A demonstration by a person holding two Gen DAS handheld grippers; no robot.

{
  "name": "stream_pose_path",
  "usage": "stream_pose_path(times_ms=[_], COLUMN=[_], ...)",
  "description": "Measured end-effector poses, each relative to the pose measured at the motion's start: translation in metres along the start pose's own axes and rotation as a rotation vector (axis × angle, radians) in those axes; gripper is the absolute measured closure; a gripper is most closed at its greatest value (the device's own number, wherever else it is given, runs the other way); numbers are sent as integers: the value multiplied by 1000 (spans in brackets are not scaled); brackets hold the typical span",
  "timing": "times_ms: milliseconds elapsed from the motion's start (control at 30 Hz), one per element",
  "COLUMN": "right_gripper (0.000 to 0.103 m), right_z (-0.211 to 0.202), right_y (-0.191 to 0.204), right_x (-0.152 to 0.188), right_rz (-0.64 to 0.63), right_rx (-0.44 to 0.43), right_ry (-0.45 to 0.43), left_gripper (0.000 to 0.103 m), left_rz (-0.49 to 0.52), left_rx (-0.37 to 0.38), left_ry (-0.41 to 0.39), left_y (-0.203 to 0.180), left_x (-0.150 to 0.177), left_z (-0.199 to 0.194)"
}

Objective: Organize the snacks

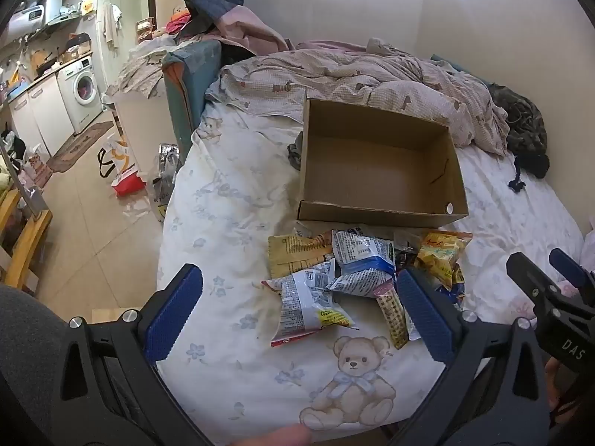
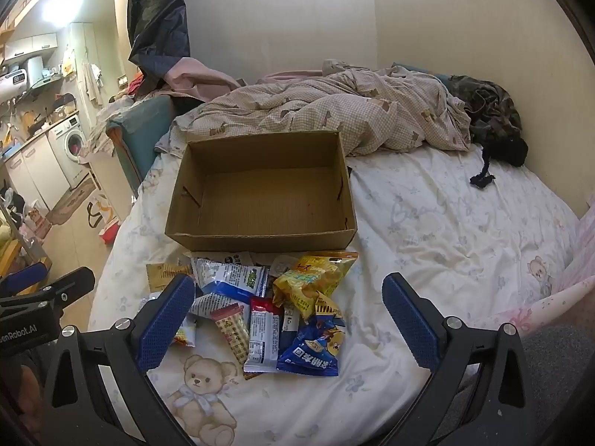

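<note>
**Both claws wide over the snack heap**

Left gripper (image 1: 299,314) and right gripper (image 2: 288,321) hung spread, holding nothing. Snack packets (image 2: 260,304) lay overlapped just before the empty cardboard box (image 2: 260,200); a pinch risked dragging neighbours or slipping on glossy film.

A bed (image 2: 446,223) with a white teddy-bear sheet carries an open cardboard box (image 2: 260,238), and a heap of snack packets (image 2: 260,308) lies just in front of it. A crumpled checked quilt (image 2: 334,119) and a dark camouflage garment (image 2: 491,111) lie behind the box
</note>
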State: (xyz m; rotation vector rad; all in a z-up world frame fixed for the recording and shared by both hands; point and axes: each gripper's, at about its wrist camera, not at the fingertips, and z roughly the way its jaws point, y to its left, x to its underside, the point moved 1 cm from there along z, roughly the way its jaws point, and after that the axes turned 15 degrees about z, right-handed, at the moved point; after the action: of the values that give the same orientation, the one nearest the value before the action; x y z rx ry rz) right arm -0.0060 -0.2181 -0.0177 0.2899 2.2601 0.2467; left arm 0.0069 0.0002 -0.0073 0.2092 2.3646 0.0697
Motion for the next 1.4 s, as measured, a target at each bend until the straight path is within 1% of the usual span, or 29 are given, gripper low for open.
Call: stream_pose_path(times_ms=[800,833,1400], right_gripper=[0,0,0], right_z=[0,0,0], right_y=[-1,-1,-2], right_x=[-1,-1,-1], right_rz=[1,1,-1], right_rx=[-1,-1,1], right_ry=[-2,-2,2], left_gripper=[0,0,0], left_rz=[7,6,8], left_rx=[-13,-13,-9], left_ry=[-3,-3,-4], left_y=[0,4,5], left_x=[0,-3,0], left_z=[0,-2,-4])
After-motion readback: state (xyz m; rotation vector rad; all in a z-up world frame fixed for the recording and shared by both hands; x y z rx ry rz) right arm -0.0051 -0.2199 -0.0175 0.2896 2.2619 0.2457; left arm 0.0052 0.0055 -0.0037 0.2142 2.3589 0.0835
